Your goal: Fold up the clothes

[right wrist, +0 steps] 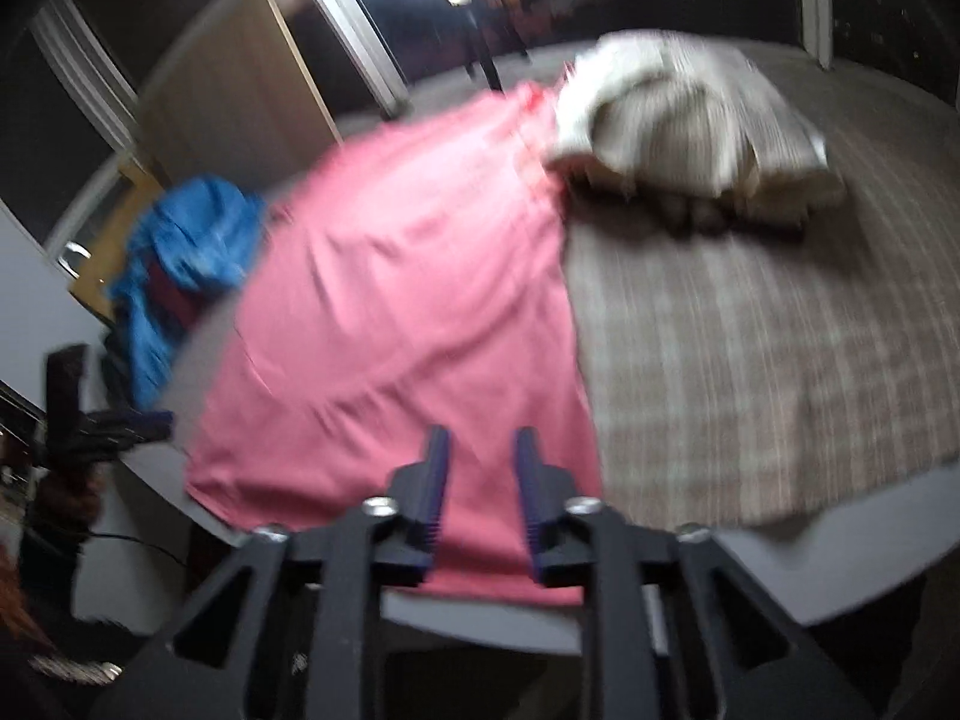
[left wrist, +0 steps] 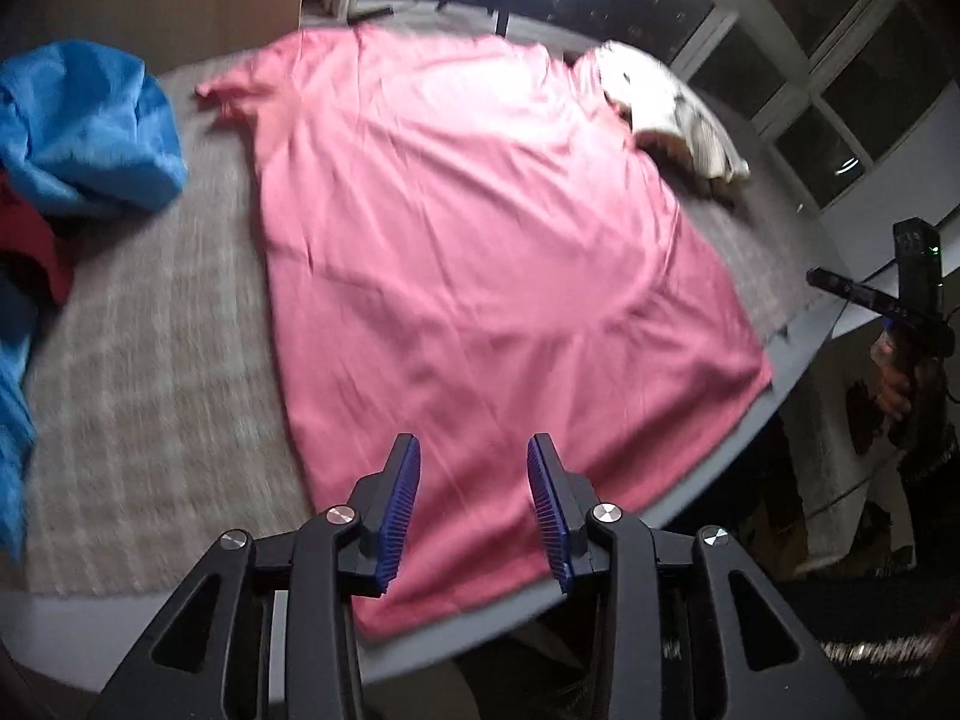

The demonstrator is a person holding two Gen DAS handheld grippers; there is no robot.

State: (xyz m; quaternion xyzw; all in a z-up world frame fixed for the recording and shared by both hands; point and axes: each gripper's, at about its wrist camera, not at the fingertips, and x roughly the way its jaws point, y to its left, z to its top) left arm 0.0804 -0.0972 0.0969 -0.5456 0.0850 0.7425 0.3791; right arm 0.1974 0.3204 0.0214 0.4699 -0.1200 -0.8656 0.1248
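The pink T-shirt point(left wrist: 474, 252) lies spread flat on the plaid-covered table point(left wrist: 162, 396), hem nearest; the left gripper point(left wrist: 474, 501) and right gripper point(right wrist: 478, 495) hover empty with jaws apart; soft, light, limp cloth, best pinched at the hem corners.

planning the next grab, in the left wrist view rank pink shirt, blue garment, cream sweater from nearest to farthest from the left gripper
1. pink shirt: its hem lies right under the open left gripper.
2. blue garment: bunched at the left.
3. cream sweater: far right, by the shirt's shoulder.
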